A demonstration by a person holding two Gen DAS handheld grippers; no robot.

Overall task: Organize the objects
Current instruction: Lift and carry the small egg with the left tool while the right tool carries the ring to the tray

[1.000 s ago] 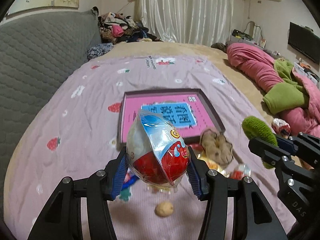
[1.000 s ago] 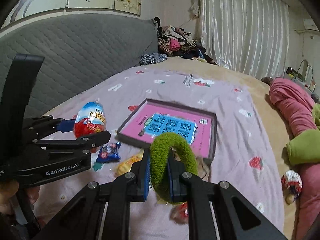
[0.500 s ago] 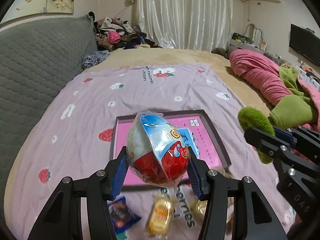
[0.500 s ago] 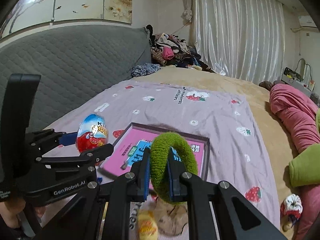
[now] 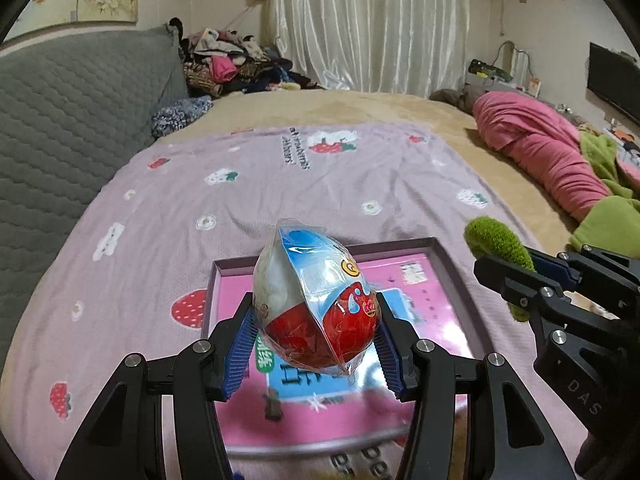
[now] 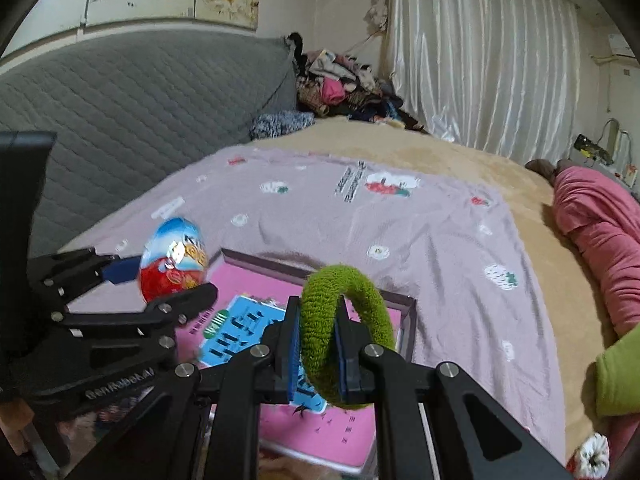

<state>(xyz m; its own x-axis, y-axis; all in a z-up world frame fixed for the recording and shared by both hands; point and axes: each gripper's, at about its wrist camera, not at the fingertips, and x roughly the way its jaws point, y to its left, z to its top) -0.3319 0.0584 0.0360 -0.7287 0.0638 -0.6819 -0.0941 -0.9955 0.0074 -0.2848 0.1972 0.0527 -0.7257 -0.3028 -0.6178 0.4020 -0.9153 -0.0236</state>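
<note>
The bed [image 5: 380,112] stretches ahead of both tongs, its lilac strawberry blanket [image 5: 320,184] spread beneath them. Right under them sits the shallow pink tray [image 5: 448,264] (only a printed blue label on its floor shows). Left tongs [image 5: 316,344] are clamped around the wrapped chocolate egg [image 5: 316,300], held above the tray. Right tongs [image 6: 316,354] pinch the green scrunchie [image 6: 344,320] upright, just beside the egg.
</note>
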